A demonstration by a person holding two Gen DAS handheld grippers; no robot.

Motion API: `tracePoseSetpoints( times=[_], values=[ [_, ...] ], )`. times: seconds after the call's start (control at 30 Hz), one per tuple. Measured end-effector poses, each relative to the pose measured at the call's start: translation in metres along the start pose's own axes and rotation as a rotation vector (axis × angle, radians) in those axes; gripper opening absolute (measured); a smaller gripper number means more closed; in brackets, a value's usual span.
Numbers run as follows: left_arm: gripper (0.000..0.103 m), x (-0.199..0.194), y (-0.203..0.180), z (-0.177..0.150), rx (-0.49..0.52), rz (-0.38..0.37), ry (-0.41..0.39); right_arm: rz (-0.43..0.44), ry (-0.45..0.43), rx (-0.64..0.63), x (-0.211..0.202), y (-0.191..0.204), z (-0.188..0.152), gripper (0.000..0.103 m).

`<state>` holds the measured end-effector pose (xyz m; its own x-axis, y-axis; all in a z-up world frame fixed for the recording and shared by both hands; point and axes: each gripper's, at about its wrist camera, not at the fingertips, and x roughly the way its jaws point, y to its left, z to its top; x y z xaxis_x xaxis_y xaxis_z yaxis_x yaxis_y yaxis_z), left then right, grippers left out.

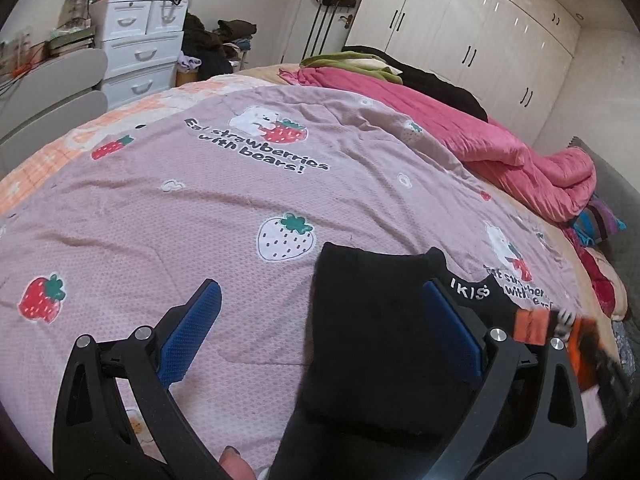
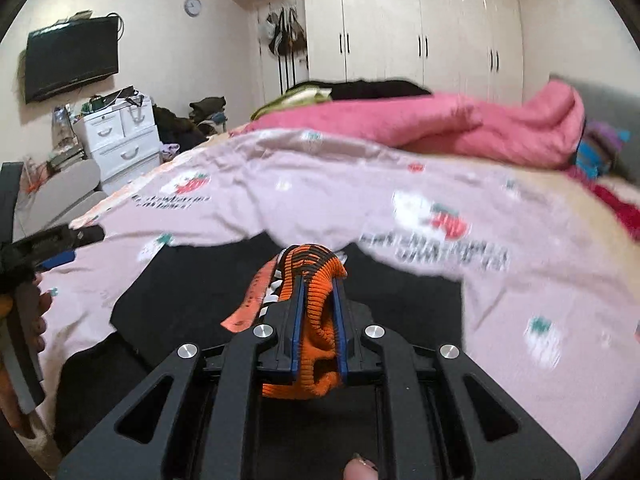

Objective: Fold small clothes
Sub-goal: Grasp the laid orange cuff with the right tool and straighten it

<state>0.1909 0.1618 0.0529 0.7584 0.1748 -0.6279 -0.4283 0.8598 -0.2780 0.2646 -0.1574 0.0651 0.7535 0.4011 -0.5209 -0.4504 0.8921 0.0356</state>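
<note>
- Left gripper (image 1: 322,314), lower centre of the left wrist view: jaws wide apart, clamping nothing; a black garment (image 1: 376,344) lies flat on the pink strawberry bedspread (image 1: 200,208), reaching between them.
- Right gripper (image 2: 318,280), lower centre of the right wrist view: blue pads (image 2: 298,320) pressed together on a bunched orange-and-black striped sock (image 2: 316,304), above the black garment.

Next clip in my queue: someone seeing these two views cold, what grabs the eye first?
Probably the orange-and-black striped garment pinched in the shut right gripper, dead centre of the right wrist view. Next, the left gripper, jaws wide apart, above a black garment lying on the strawberry-and-bear bedspread. Behind, a rumpled pink quilt lines the bed's far side.
</note>
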Motion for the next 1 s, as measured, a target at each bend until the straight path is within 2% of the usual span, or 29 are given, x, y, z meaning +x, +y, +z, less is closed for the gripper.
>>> tracePoseSetpoints(
  times=[0.3, 0.73, 1.0],
  values=[
    [0.094, 0.019, -0.023, -0.012, 0.07, -0.009, 0.048, -0.031, 0.077, 0.142, 0.027, -0.044, -0.011, 0.012],
    [0.094, 0.039, -0.068, -0.036, 0.216, -0.04, 0.105, -0.077, 0.129, 0.122, 0.032, -0.043, -0.026, 0.014],
    [0.094, 0.043, -0.078, -0.043, 0.247, -0.071, 0.123, -0.095, 0.13, 0.119, 0.031, -0.044, -0.026, 0.015]
  ],
)
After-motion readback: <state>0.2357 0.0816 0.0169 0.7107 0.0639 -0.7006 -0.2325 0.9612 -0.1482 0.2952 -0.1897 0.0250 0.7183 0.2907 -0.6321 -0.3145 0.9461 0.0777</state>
